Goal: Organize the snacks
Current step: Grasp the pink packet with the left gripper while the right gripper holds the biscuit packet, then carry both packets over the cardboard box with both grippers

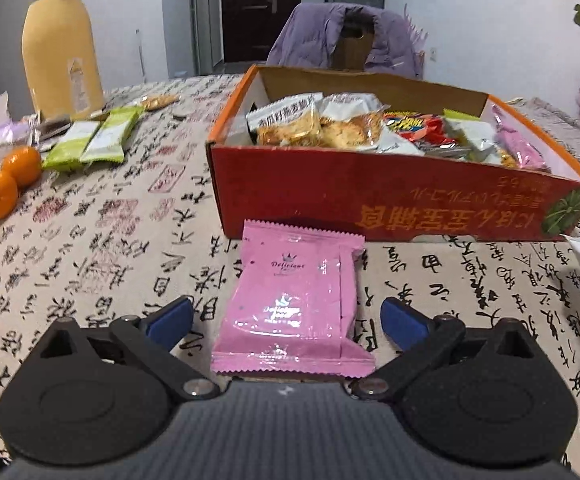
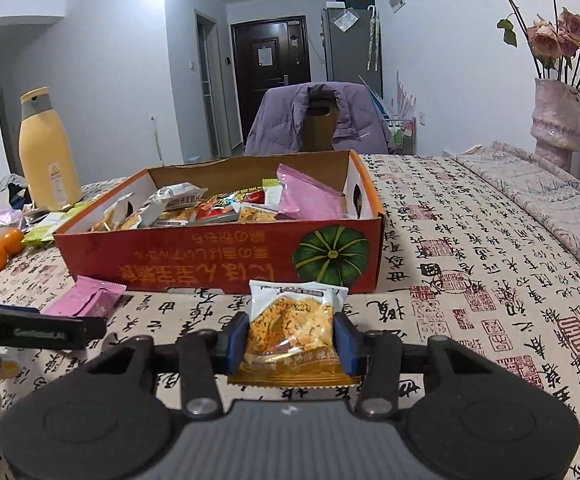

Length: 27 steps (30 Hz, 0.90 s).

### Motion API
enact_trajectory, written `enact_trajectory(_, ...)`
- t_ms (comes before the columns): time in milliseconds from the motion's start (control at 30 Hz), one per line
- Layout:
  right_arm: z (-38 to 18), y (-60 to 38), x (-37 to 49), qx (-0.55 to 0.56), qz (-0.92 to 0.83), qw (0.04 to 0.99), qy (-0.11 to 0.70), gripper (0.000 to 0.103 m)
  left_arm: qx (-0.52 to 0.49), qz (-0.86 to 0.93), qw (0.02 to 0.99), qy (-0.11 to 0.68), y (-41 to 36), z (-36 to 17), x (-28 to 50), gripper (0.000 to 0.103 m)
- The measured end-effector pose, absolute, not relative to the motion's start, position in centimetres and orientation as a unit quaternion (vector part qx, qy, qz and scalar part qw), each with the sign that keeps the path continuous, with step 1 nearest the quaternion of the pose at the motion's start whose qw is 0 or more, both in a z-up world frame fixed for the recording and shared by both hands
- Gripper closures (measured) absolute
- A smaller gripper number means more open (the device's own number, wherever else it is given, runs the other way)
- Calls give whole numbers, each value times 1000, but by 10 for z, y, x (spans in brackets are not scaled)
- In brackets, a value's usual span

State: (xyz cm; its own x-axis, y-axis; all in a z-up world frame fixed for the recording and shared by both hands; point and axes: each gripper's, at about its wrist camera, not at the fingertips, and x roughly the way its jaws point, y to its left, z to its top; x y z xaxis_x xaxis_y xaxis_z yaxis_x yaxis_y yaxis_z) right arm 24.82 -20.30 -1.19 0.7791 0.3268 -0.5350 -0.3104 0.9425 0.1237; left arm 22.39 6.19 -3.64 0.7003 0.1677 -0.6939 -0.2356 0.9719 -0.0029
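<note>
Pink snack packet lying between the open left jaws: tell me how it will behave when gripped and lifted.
The pink snack packet looks like glossy film, so the left gripper pads may slip on it. It appears puffy with a crimped seam, so it will likely crumple rather than stay stiff. Being a small single-serve wrapper, it is probably light and its contents may be crushable.

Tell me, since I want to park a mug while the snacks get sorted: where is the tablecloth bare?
Right of the red box, the tablecloth lies bare toward the vase. Left of the pink packet, cloth is free up to the oranges. Crowded: around the yellow bottle, and inside the box.
</note>
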Motion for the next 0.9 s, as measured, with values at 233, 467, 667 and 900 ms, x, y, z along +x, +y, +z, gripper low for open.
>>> enact_trajectory(233,-13,-203,248,19,170,943,286,58,-41,117,924,363,58,-35,226,17)
enact_trajectory(467,-12,-204,245,23,174,943,283,58,-41,107,931,346,53,-32,221,41)
enact_trajectory(667,-12,-205,243,25,177,943,282,58,-45,103,938,328,52,-28,208,41)
enact_trajectory(900,-11,-203,240,28,185,942,277,58,-51,89,950,296,41,-17,183,41)
